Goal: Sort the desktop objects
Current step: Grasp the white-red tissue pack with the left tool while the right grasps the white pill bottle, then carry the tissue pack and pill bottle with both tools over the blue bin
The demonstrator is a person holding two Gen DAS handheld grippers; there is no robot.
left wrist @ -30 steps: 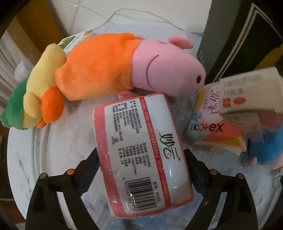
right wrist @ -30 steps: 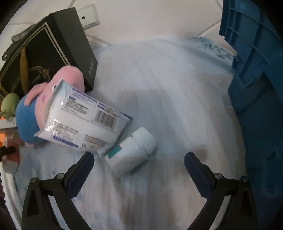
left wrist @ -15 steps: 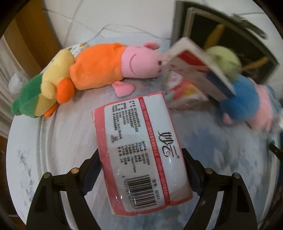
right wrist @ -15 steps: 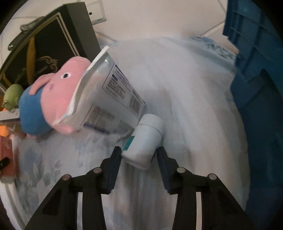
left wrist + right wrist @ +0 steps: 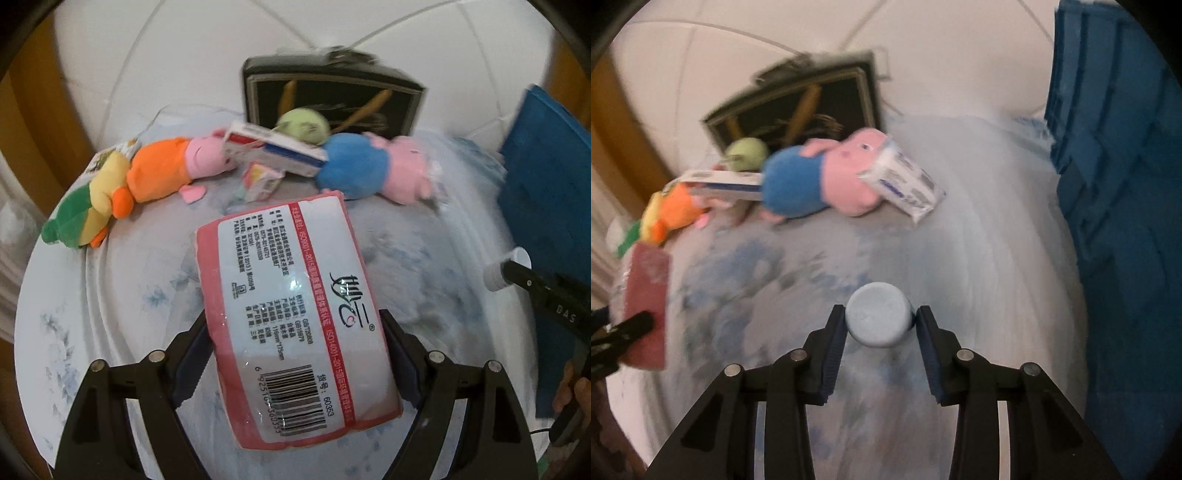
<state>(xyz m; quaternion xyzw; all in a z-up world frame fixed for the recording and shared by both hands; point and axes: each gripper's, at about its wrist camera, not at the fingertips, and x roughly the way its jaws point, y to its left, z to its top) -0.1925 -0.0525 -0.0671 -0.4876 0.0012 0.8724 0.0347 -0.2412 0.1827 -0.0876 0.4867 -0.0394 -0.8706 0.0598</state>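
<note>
Both views have soft, even indoor light with a slightly warm tone. A small glare spot sits on the shiny tissue pack [image 5: 295,306] between the left fingers. The right wrist view is strongly motion-blurred beyond its fingertips, and the table cloth [image 5: 979,240] is smeared there. Fisheye distortion bends the edges, and the corners are dark.

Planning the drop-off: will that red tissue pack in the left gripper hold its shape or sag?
Probably soft. The tissue pack looks pinched in where the left gripper squeezes its sides. It sticks out past the pads without drooping, so it seems light and fairly firm. The glossy wrapper may slip.
</note>
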